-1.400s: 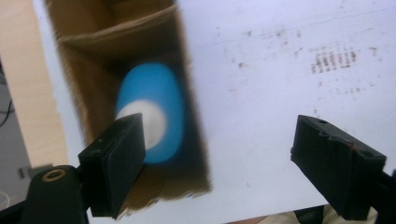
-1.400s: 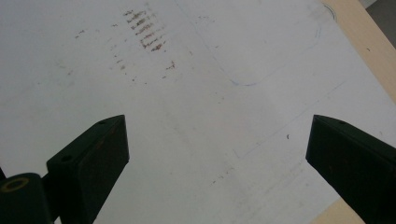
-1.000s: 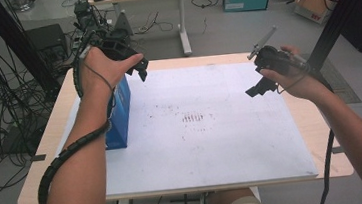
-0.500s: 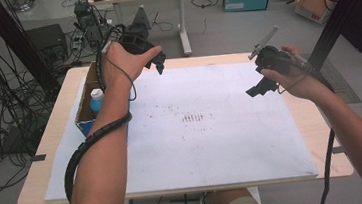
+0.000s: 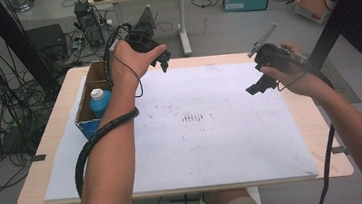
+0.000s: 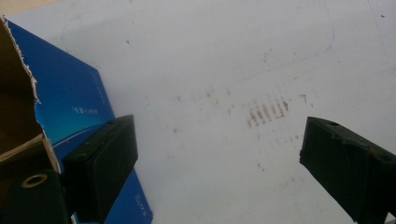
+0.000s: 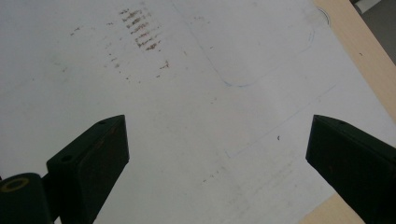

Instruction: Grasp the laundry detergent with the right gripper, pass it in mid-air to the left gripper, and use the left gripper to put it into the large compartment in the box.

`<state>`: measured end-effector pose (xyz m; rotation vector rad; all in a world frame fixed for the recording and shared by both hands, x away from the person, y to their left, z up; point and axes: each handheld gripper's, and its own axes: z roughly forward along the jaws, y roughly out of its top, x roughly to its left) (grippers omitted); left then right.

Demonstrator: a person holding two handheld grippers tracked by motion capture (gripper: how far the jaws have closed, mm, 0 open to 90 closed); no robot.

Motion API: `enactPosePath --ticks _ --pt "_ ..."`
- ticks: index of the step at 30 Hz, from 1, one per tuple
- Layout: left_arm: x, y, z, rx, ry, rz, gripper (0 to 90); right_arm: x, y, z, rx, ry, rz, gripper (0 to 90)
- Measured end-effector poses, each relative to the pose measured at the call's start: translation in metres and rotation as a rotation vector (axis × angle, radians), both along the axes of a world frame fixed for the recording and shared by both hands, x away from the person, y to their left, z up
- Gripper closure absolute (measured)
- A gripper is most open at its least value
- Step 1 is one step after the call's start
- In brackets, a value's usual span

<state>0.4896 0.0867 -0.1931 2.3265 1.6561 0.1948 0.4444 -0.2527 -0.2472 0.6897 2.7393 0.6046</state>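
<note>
Claws first: my left claw (image 5: 163, 61) hangs in the air over the far edge of the worktop, left of its middle, jaws spread wide with nothing between them. In the left gripper view I see white sheet through the gap, and one jaw sits just in front of the blue side of the box. My right claw (image 5: 258, 83) hovers above the right half of the worktop, towards the far right corner, jaws likewise wide apart and empty; in the right gripper view I see bare sheet between them, with the pale wooden edge at the right.

Nearest the left claw is the open cardboard box with blue printed sides (image 5: 89, 122), standing along the left edge of the worktop near the far left corner. A blue plastic bottle with a white cap (image 5: 99, 101) stands upright inside it. The left claw is near the box, not touching it.

A large white paper sheet (image 5: 223, 143) covers most of the light wooden worktop (image 5: 322, 133), with a patch of brown smudged marks (image 5: 193, 117) near its centre, between the two claws.
</note>
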Motion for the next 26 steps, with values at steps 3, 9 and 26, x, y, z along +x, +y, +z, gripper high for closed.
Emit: enactPosePath --ticks 3,9,26 --pt "0.001 -0.002 0.0 0.002 -0.003 -0.007 11.4 0.001 0.001 -0.001 -0.004 0.005 0.002 6.0" --pt "0.001 -0.005 0.002 -0.007 -0.02 -0.017 11.4 0.001 0.0 -0.002 -0.003 0.008 -0.003 6.0" --pt "-0.005 -0.011 -0.004 -0.011 -0.002 -0.026 10.6 -0.004 0.0 -0.006 -0.018 0.012 0.01 6.0"
